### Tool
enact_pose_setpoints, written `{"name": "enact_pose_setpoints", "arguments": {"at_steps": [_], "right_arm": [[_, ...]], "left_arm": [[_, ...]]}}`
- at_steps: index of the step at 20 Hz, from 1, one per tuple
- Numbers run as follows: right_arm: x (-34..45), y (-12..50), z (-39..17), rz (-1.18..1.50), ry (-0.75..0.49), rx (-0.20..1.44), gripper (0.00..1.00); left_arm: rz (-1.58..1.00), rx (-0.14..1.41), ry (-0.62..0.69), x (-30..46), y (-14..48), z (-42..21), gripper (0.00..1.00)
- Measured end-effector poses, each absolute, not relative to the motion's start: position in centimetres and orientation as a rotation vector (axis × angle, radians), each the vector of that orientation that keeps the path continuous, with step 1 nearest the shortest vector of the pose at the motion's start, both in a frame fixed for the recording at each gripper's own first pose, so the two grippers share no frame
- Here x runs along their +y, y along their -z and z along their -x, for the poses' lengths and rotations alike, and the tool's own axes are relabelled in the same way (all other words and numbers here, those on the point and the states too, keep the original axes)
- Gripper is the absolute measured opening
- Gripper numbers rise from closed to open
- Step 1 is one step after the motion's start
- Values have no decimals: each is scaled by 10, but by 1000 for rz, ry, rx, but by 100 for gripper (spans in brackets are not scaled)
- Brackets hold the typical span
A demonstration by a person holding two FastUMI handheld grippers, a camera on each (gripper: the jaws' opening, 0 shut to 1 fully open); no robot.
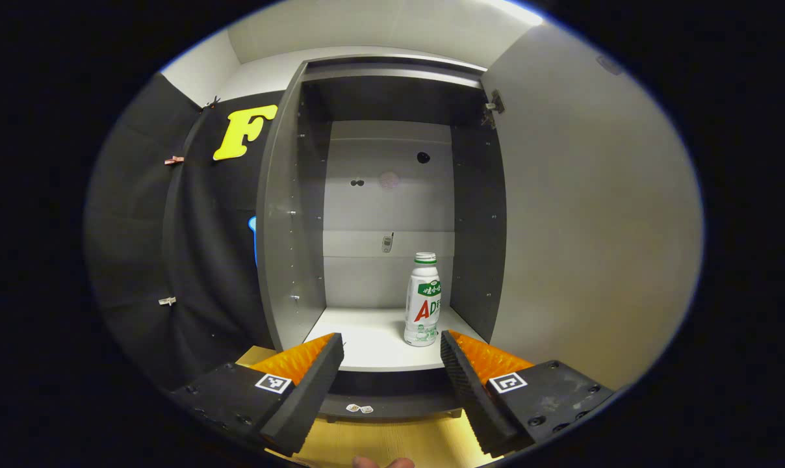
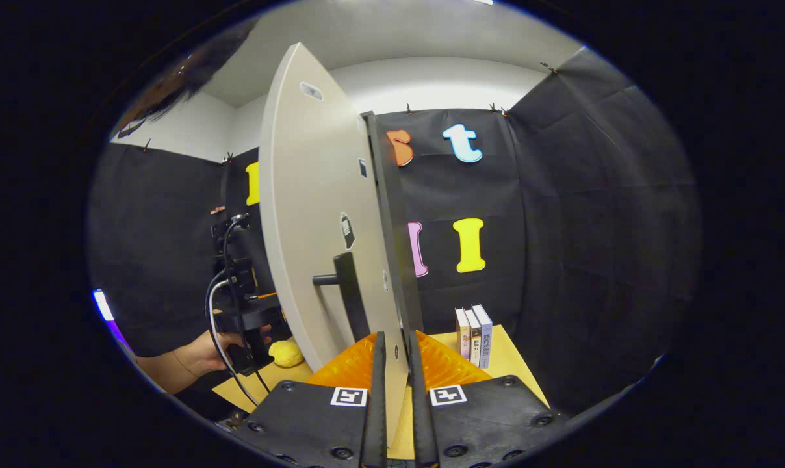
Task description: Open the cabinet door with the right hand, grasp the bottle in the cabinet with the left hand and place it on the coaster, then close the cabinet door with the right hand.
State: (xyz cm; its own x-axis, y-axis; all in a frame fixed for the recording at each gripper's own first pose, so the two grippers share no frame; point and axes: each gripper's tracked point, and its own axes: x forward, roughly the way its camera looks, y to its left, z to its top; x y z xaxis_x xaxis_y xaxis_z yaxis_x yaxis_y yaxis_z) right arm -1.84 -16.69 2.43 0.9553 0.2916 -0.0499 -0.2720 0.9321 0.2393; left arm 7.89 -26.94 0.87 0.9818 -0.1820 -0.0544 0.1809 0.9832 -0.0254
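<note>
Bottle [image 1: 423,300], white with green cap and label, stands upright in the cabinet [image 1: 477,214] beyond the spread left fingers [image 1: 314,370]; right fingers [image 2: 375,390] clamp the door [image 2: 314,221] edge.

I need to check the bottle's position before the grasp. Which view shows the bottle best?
The left gripper view: the bottle stands upright on the cabinet floor, right of centre, ahead of the open left claw. In the right gripper view, the open door blocks the cabinet interior.
</note>
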Motion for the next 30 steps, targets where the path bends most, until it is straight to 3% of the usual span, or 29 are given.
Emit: {"name": "enact_pose_setpoints", "arguments": {"at_steps": [4,5,6,10,12,13,14,17,30], "right_arm": [[-203,-9,5,-222,-177,94,45],[-208,-7,1,-217,-159,92,48],[-212,-6,-4,-206,-144,87,69],[-221,-7,-21,-163,-91,58,89],[-227,-13,-32,-162,-63,28,90],[-229,-13,-36,-157,-50,20,99],[-229,-11,-40,-150,-42,20,94],[-236,-7,-51,-118,-18,21,100],[-247,2,-71,-96,0,33,98]], "left_arm": [[16,63,190,-283,-1,-87,92],[19,66,193,-286,2,-90,95],[19,69,194,-289,3,-94,95],[9,63,201,-300,4,-112,95],[2,51,202,-304,3,-120,95],[-1,45,205,-307,2,-128,95],[-6,44,210,-312,1,-138,95],[-26,39,216,-325,4,-161,94],[-16,106,201,-352,48,-274,95]]}}
